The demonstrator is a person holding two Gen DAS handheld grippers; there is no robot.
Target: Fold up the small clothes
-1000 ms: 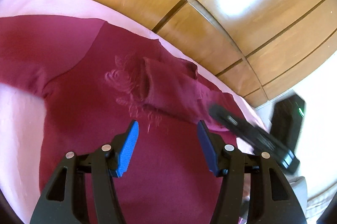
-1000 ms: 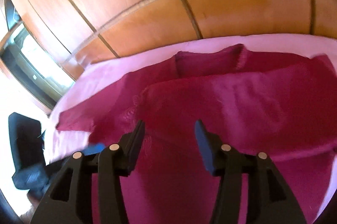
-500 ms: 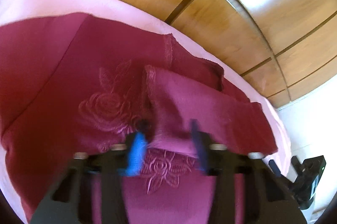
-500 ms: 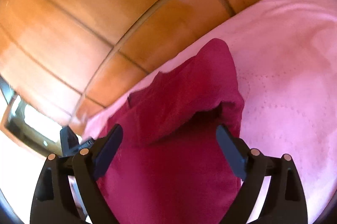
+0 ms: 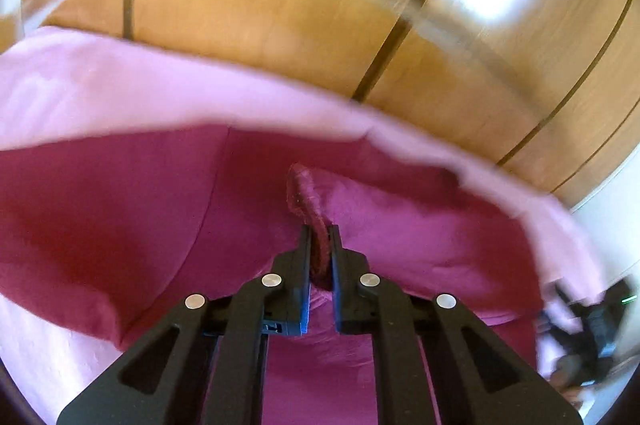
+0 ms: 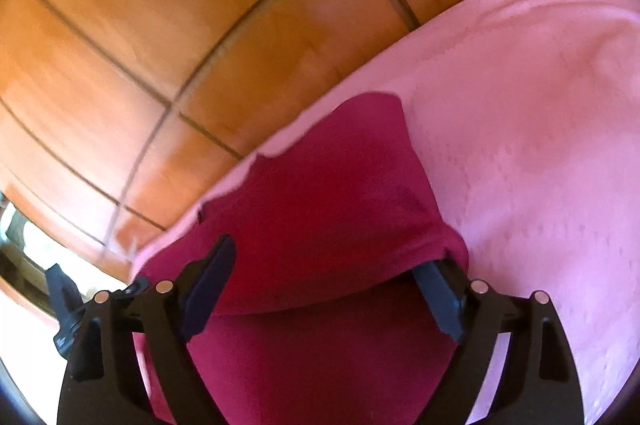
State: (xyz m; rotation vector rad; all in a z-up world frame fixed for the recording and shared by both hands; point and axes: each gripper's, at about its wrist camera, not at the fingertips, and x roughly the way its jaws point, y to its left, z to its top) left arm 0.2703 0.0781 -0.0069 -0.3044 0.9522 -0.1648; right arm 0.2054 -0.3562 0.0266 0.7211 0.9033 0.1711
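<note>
Maroon garment edge pinched in left claw, right claw spread wide over folded cloth

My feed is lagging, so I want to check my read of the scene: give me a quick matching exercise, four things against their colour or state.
Things:
1. left tongs
2. right tongs
3. garment
4. bed cover

Colour or state:
A. pale pink, lying under the clothing
B. standing wide apart, gripping nothing
C. dark magenta, partly folded over itself
D. shut on a ribbed edge of cloth

Pairs: 1-D, 2-B, 3-C, 4-A
</note>
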